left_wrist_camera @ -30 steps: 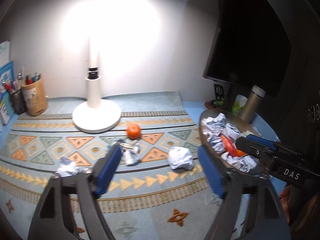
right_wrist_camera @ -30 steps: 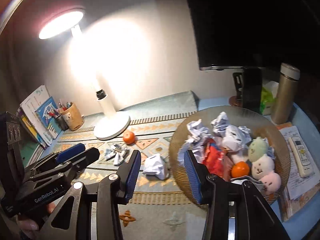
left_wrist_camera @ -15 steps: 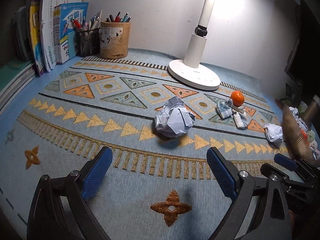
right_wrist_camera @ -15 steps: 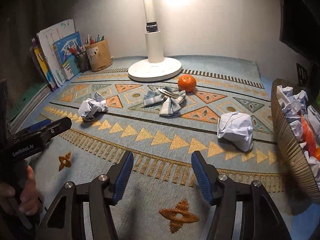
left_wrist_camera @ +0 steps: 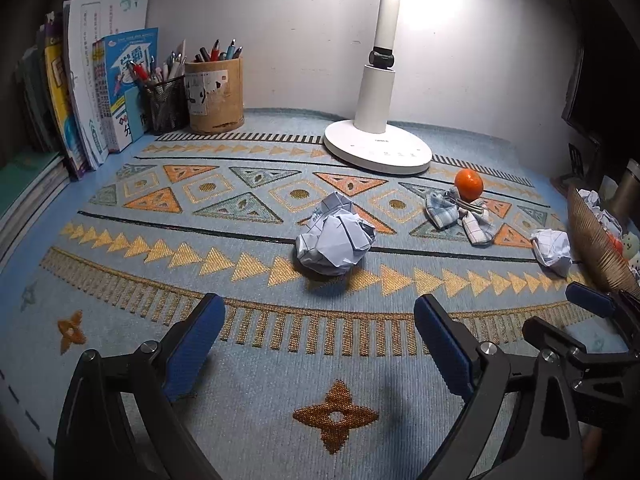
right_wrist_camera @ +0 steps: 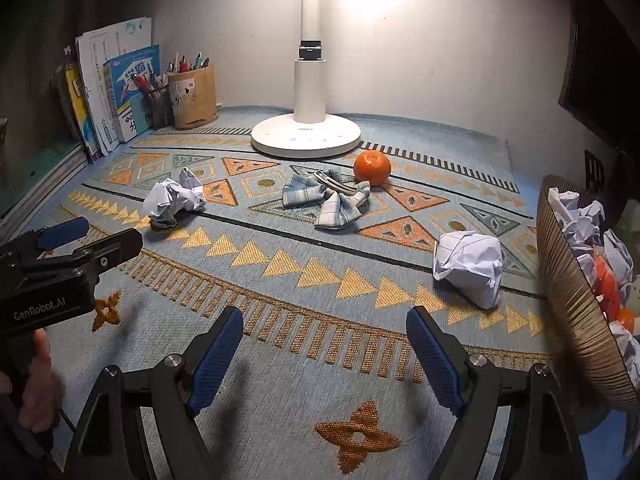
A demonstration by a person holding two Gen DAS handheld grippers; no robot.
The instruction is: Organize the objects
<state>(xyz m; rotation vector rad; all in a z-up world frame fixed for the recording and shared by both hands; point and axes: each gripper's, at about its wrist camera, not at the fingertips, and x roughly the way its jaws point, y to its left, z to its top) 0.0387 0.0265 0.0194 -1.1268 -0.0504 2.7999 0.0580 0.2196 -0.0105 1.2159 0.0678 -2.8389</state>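
White desk lamp [left_wrist_camera: 378,148] stands at 12 o'clock on the patterned mat [left_wrist_camera: 120,312]; wooden pen holder [left_wrist_camera: 215,96], mesh pen cup [left_wrist_camera: 166,104] and upright books [left_wrist_camera: 100,92] occupy 10 o'clock.

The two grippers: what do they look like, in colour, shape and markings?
Both look alike. The left gripper and the right gripper each have two black angular arms with silver screw heads, ending in fingers covered by blue textured pads. In the right wrist view the left one's black body carries white lettering, "GenRobot.AI". A bare hand holds it; no sleeve or cable shows clearly.
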